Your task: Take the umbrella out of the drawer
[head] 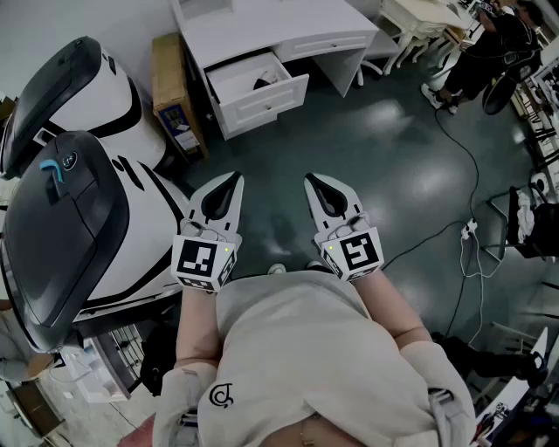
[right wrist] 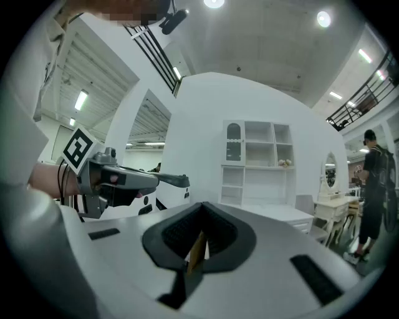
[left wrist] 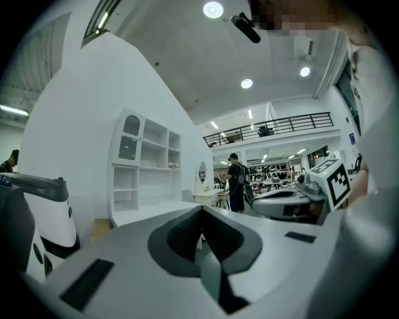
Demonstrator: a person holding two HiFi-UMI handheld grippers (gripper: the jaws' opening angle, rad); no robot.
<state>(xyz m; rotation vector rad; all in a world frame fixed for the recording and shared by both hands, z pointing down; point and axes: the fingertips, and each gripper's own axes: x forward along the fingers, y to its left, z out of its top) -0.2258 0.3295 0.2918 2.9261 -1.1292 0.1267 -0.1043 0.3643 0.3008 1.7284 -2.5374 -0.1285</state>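
Ahead of you, across the dark floor [head: 393, 157], stands the white bench [head: 262, 26] with one drawer [head: 266, 100] pulled open. A dark thing lies inside it, small in the head view; that is the umbrella [head: 262, 83], and nothing touches it. A cardboard box [head: 172, 87] stands just beside the bench on its left.

You hold both tools level in front of your chest, well apart from the drawer and side by side with a gap of floor between them. Your left hand-held gripper [head: 234, 180] has its jaws pressed together with nothing between them, as its own view confirms. Your right hand-held gripper [head: 311, 182] is closed too and empty; its view shows only a thin sliver of background at the seam of the jaws.

To your left stand two large white-and-black machines [head: 70, 218], close beside your left arm. At the far right another person [head: 489, 52] stands near some pale furniture, and a cable [head: 463, 166] runs across the floor to a power strip [head: 469, 230].
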